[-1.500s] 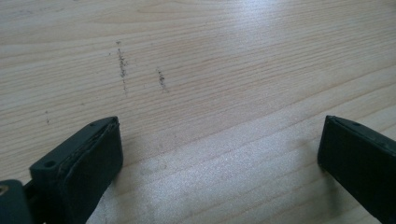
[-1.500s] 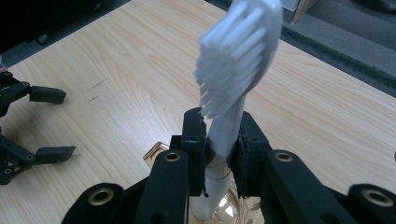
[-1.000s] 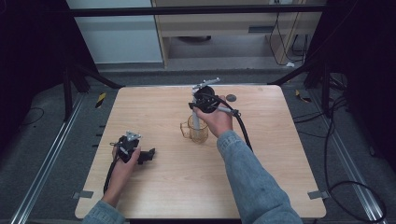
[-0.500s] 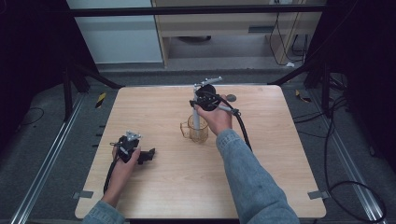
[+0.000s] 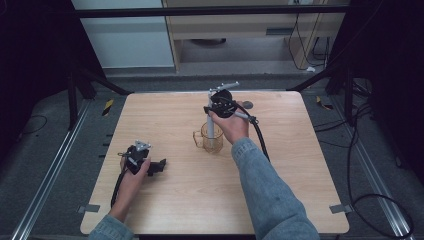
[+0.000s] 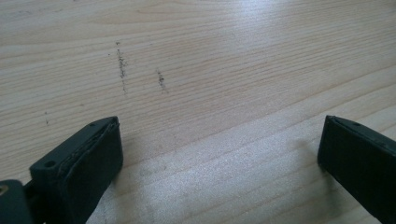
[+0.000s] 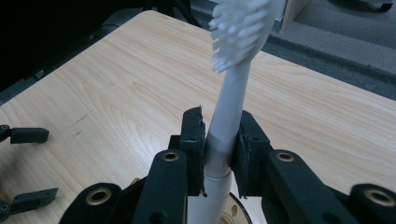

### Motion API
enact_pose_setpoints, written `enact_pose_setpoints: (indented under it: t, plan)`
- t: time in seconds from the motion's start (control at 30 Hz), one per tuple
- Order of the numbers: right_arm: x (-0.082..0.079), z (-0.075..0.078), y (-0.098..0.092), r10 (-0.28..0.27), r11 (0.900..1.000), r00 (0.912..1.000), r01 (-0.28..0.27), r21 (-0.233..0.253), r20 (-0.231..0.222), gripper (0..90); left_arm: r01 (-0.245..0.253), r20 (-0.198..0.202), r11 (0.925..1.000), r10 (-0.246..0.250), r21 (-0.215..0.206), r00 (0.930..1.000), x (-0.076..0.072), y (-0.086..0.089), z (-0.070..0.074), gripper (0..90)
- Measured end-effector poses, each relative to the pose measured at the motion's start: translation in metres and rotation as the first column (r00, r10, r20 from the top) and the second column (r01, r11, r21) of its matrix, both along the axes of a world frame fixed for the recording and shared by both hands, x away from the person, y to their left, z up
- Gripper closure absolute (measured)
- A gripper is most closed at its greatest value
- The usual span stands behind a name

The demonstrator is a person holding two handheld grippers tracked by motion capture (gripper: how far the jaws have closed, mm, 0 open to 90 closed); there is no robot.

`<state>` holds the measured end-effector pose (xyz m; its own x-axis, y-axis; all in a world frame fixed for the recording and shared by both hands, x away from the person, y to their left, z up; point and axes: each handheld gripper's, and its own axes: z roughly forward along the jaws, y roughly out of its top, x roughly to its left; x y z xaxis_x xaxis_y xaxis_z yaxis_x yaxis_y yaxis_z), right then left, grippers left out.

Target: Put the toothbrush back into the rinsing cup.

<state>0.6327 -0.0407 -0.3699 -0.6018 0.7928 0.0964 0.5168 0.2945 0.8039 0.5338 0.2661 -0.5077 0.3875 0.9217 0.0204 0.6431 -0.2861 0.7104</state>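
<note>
My right gripper (image 5: 216, 111) is shut on the neck of a white toothbrush (image 7: 232, 93), whose bristles point up. The handle (image 5: 210, 126) hangs straight down into a clear amber glass mug (image 5: 214, 139) in the middle of the wooden table (image 5: 300, 165). In the right gripper view the mug's rim (image 7: 237, 213) shows just below the jaws. My left gripper (image 5: 159, 166) rests on the table at the near left, open, with bare wood between its pads (image 6: 95, 161).
A small dark round object (image 5: 247, 105) lies on the table just behind the right hand. Black cables trail from both grippers. The table edges drop to a grey floor with metal rails. The left gripper's jaws (image 7: 29, 136) show at the right gripper view's left edge.
The right gripper with the toothbrush has risen very slightly over the mug. The left gripper has not moved.
</note>
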Motion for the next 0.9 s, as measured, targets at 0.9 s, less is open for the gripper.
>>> enact_pose_setpoints:
  t: [0.9]
  plan:
    - [-0.0015, -0.0010, 0.0006, -0.001, 1.000, 1.0000, 0.001, -0.009, -0.003, 71.6, 0.002, 0.000, 1.0000, -0.002, 0.001, 1.0000, 0.0001, 0.0001, 0.0000, 0.0]
